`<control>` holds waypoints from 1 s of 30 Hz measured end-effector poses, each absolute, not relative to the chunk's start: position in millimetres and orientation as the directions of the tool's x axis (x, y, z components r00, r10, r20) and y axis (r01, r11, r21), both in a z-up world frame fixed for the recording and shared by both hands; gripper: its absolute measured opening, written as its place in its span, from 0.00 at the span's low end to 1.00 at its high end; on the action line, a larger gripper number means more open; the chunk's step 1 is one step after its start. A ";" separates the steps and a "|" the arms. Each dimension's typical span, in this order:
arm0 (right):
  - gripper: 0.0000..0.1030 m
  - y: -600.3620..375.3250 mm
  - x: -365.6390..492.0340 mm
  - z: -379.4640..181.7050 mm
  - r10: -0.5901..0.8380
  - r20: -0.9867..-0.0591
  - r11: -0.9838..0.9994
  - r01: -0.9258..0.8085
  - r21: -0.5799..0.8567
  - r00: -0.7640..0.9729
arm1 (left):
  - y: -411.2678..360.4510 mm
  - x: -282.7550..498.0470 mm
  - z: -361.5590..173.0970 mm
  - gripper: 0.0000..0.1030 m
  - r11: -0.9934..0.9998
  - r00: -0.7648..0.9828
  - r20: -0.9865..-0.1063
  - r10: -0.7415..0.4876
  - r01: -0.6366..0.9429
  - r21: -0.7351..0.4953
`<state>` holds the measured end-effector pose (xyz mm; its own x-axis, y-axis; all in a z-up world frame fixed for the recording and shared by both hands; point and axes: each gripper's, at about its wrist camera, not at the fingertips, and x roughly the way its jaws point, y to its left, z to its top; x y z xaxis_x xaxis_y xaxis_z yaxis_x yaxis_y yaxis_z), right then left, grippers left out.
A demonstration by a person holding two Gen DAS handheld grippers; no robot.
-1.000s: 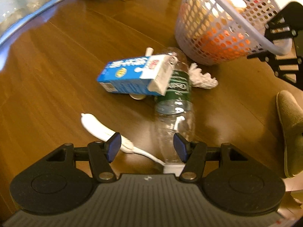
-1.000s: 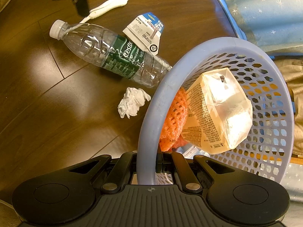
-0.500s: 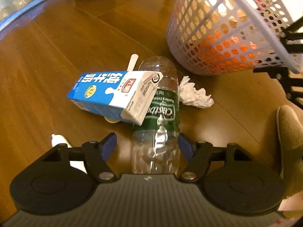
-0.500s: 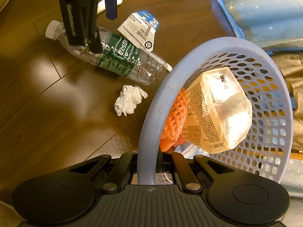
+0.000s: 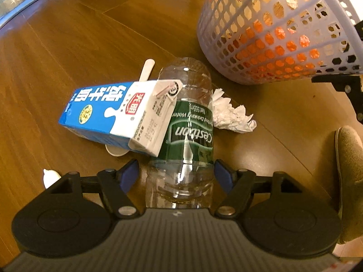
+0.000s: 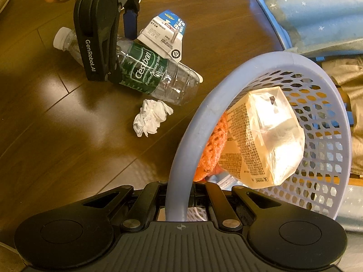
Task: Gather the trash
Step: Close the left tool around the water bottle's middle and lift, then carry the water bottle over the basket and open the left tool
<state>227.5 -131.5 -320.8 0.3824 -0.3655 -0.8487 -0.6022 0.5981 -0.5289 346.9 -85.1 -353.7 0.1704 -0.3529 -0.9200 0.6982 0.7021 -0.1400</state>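
Observation:
A clear plastic bottle (image 5: pixel 188 131) with a green label lies on the wooden floor, also in the right wrist view (image 6: pixel 147 70). A blue and white milk carton (image 5: pixel 113 115) leans on it. My left gripper (image 5: pixel 177 175) straddles the bottle's body below the label, open, with its blue pads (image 5: pixel 130 176) a little clear of both sides. A crumpled white tissue (image 5: pixel 229 115) lies beside the bottle. My right gripper (image 6: pixel 179 195) is shut on the rim of the lilac basket (image 6: pixel 204 113), which is held tilted.
The basket holds a translucent printed package (image 6: pixel 261 140) and orange netting (image 6: pixel 213 145). A flat white stick (image 5: pixel 146 69) pokes out behind the carton, and a white plastic piece (image 5: pixel 51 176) lies at left. A slipper (image 5: pixel 349 170) is at right. Blue starred fabric (image 6: pixel 317 11) borders the floor.
My left gripper has moved forward and down, from the bottle's cap end to astride its body, and its jaws have widened. The right gripper and basket have stayed still.

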 end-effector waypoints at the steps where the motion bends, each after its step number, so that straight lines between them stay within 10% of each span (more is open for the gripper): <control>1: 0.00 -131.6 227.5 -320.8 -0.366 -0.849 0.598 -0.602 -0.529 0.382 | -84.4 345.9 -354.6 0.67 0.702 0.168 -0.921 -0.352 0.698 -0.141; 30: 0.00 -132.2 229.8 -326.9 -0.383 -0.842 0.554 -0.635 -0.539 0.380 | -23.4 313.5 -272.2 0.57 0.635 0.158 -0.899 -0.409 0.757 -0.156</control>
